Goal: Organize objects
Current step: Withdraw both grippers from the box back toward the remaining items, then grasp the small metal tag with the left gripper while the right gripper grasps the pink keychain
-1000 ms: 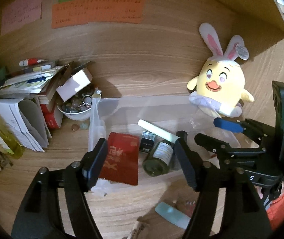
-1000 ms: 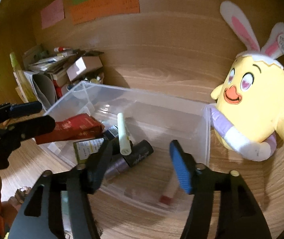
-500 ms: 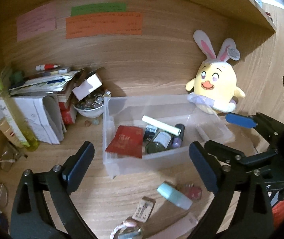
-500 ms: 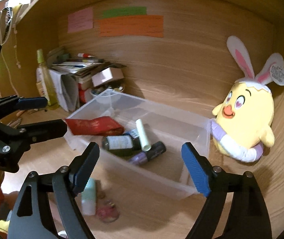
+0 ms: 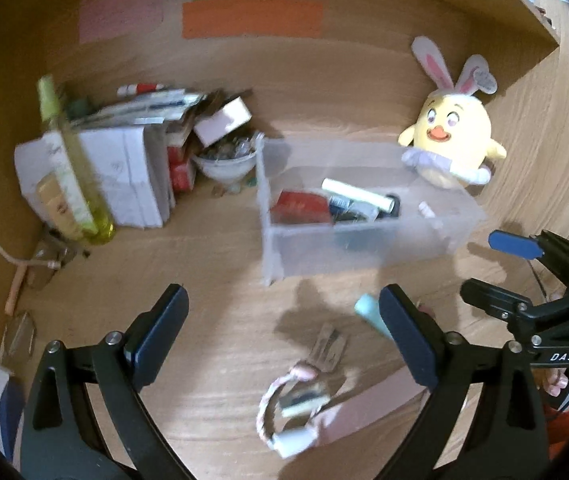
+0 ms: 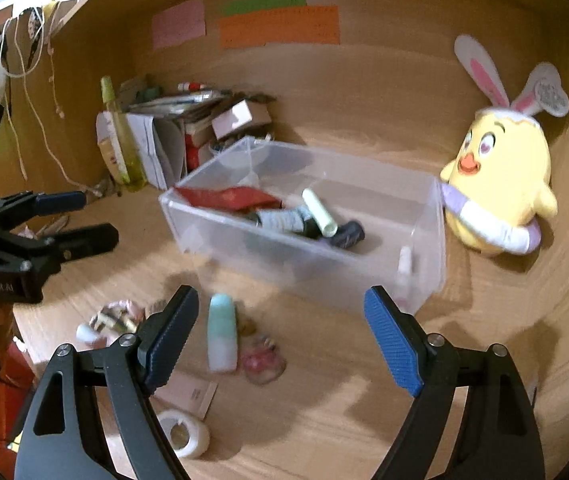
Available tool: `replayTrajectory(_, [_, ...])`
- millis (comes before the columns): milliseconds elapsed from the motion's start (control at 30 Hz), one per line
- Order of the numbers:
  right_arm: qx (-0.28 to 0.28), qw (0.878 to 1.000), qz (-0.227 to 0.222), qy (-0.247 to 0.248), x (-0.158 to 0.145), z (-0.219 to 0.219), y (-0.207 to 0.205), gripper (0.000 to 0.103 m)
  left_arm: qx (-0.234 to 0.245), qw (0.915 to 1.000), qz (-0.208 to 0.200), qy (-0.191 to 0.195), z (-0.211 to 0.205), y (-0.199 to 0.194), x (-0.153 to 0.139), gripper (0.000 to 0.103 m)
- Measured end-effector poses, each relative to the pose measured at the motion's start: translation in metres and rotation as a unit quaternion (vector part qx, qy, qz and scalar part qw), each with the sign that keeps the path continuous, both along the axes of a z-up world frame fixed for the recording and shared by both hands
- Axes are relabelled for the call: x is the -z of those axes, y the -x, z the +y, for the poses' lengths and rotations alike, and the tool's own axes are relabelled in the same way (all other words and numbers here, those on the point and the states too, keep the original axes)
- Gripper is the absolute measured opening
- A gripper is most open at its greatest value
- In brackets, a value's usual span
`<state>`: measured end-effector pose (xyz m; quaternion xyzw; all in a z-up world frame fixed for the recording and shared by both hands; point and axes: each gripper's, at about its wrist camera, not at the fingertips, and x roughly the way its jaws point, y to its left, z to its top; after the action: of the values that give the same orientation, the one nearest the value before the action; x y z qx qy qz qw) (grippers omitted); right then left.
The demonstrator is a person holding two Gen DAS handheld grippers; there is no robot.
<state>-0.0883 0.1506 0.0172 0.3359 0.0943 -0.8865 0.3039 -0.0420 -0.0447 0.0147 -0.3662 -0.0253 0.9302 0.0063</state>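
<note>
Clear plastic bin (image 6: 312,256) sits on the wooden desk (image 6: 324,420) against the back panel, with the yellow chick plush (image 6: 500,184) touching its right end. Inside lie a red packet (image 6: 228,197), a pale green tube (image 6: 319,212) resting across dark bottles (image 6: 284,220), and a small white stick (image 6: 404,264) at the right end.

In front of the bin, loose on the desk, are a mint-capped bottle (image 6: 222,332), a pinkish round item (image 6: 263,362) just beside it that is too blurred to name, a roll of white tape (image 6: 184,432), a flat pink card (image 6: 188,392) and a pink-and-white cord loop (image 5: 284,412) around some small pieces.

The left gripper (image 5: 280,340) hovers above these loose things, its 2 jaws spread wide with nothing between them. The right gripper (image 6: 280,340) is likewise spread wide and empty, near the bin's front wall.

A stack of papers and boxes (image 5: 136,168), a white bowl (image 5: 224,162) and a yellow-green bottle (image 5: 72,172) crowd the left corner.
</note>
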Motion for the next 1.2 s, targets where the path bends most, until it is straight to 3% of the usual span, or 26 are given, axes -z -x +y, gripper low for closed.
replayTrajectory(267, [0.004, 0.999, -0.038, -0.009, 0.024, -0.002, -0.007, 0.083, -0.019, 0.9979, -0.054, -0.031, -0.017, -0.009, 0.036, 0.097])
replayTrajectory(400, [0.005, 0.999, -0.047, -0.011, 0.03, -0.004, -0.006, 0.083, -0.027, 0.9974, -0.048, -0.046, -0.018, -0.021, 0.044, 0.097])
replayTrajectory(533, [0.007, 0.998, -0.056, -0.019, 0.039, -0.006, -0.006, 0.083, -0.016, 0.9974, -0.051, -0.049, -0.01, -0.027, 0.048, 0.072])
replayTrajectory(667, [0.009, 0.997, -0.068, -0.023, 0.047, -0.008, -0.005, 0.083, -0.006, 0.9969, -0.054, -0.057, -0.003, -0.028, 0.052, 0.07])
replayTrajectory(867, [0.007, 0.997, -0.071, -0.03, 0.052, -0.011, -0.005, 0.081, -0.002, 0.9935, -0.077, -0.083, -0.004, -0.027, 0.064, 0.057])
replayTrajectory(1000, [0.009, 0.997, -0.078, -0.025, 0.053, -0.009, 0.001, 0.061, -0.01, 0.9915, -0.083, -0.1, -0.011, -0.032, 0.068, 0.054])
replayTrajectory(1200, [0.01, 0.996, -0.091, -0.023, 0.056, -0.008, 0.011, 0.051, 0.002, 0.9915, -0.078, -0.104, -0.007, -0.039, 0.064, 0.054])
